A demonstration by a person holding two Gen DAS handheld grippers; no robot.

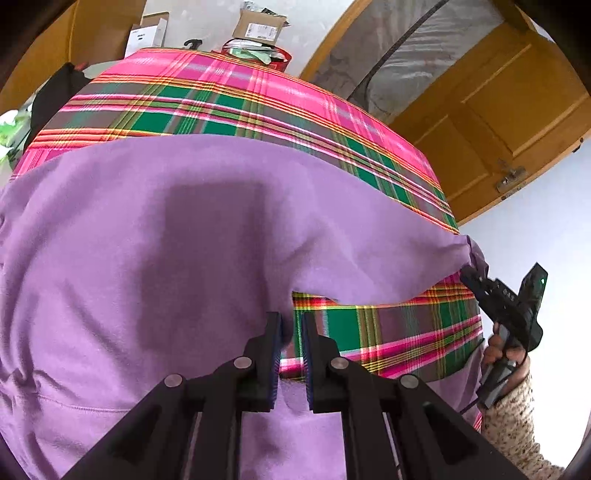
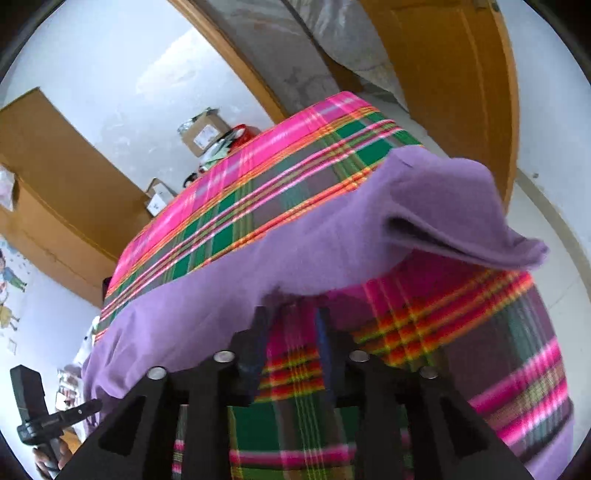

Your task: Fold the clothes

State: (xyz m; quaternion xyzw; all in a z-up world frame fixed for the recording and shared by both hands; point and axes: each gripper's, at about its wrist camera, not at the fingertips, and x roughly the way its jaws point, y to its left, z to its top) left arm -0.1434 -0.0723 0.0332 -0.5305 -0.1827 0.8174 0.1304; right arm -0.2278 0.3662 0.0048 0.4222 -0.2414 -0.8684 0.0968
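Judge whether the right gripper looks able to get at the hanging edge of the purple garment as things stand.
Probably yes. The right gripper is open just below the purple garment edge, with only the plaid cloth behind and nothing between.

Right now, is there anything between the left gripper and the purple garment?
Nothing visible. The left gripper is open right at the hem of the purple garment, with only the plaid tablecloth showing between its fingers. The right gripper is likewise unobstructed.

A plaid tablecloth (image 1: 236, 107), cardboard boxes (image 1: 258, 27), a wooden door (image 1: 498, 122).
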